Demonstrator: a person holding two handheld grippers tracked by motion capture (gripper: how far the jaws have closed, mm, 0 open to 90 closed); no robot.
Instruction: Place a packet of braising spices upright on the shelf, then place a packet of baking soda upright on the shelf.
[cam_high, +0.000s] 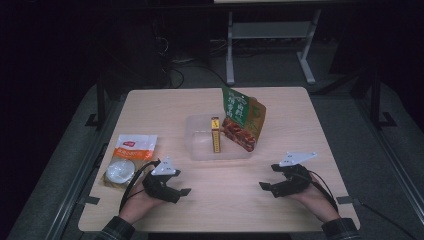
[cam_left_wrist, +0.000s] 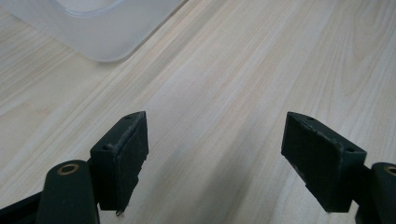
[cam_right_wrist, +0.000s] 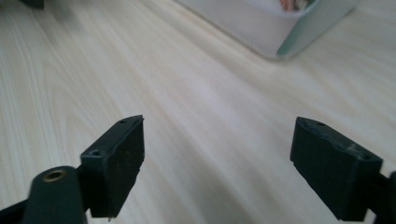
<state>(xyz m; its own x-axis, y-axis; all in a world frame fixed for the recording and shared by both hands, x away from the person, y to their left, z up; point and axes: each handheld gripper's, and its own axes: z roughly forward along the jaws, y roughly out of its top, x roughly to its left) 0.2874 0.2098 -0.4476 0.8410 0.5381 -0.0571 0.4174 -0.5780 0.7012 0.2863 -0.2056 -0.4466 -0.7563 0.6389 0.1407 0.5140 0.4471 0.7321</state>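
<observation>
Snack packets are being packed into a clear plastic container (cam_high: 200, 145) at the middle of the table (cam_high: 280, 210), as far as the scene suggests. Far left, near the table's left edge, an orange-and-white pouch (cam_high: 131, 150) lies flat with a round white lidded cup (cam_high: 120, 171) resting on its near end; both are outside the container and look like what is left to do. Just right of them, the left hand-held gripper (cam_high: 186, 192) rests low over the near table, its jaws spread wide with only bare wood between them in the left gripper view (cam_left_wrist: 212, 158). In the middle, the container holds a narrow yellow box (cam_high: 215, 136) standing upright and a green-and-red bag (cam_high: 243, 117) leaning up out of its right side, so that part seems done. Right of it, the right hand-held gripper (cam_high: 264, 186) sits near the table's near right, released, its jaws wide apart and empty in the right gripper view (cam_right_wrist: 217, 158), the container's corner (cam_right_wrist: 280, 42) ahead of it.
</observation>
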